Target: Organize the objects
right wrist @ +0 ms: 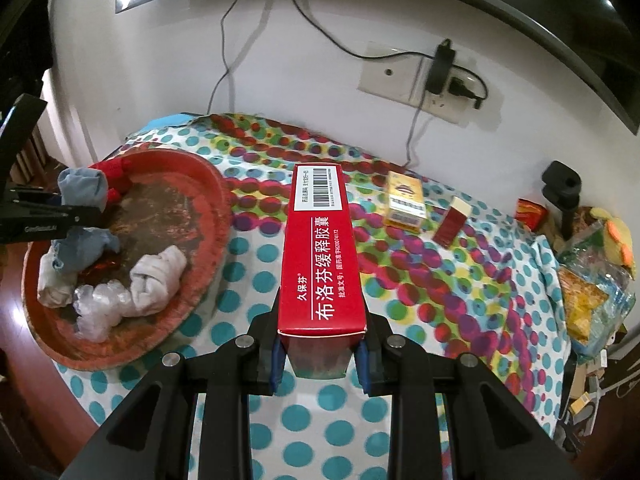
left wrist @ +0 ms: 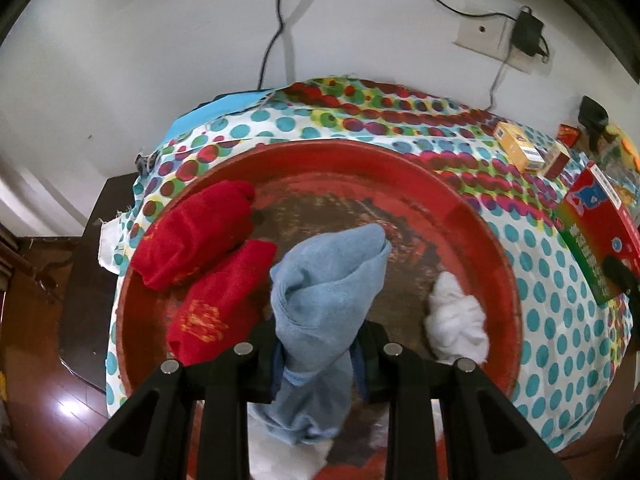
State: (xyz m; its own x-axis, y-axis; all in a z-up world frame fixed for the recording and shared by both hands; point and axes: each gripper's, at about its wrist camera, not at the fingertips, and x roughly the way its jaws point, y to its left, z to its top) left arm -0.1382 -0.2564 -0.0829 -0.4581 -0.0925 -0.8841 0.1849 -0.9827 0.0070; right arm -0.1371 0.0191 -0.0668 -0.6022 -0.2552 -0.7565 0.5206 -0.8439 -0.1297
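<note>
The rolled light-blue cloth bundle [left wrist: 320, 304] is pinched in the left gripper [left wrist: 316, 364] over the round red tray [left wrist: 472, 216] with the other rolled cloths, probably sorting soft stuff there, while the right gripper [right wrist: 318, 354] clamps a long red cardboard medicine box [right wrist: 322, 256] over the dotted tablecloth [right wrist: 320, 420].

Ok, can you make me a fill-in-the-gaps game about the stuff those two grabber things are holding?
1. The left gripper holds a light ____ cloth.
2. The right gripper holds a long red cardboard ____.
3. Two rolled red towels lie in the round red ____.
4. The spotted tablecloth has mostly ____ dots at its near edge.

Missing words: blue; box; tray; teal
</note>
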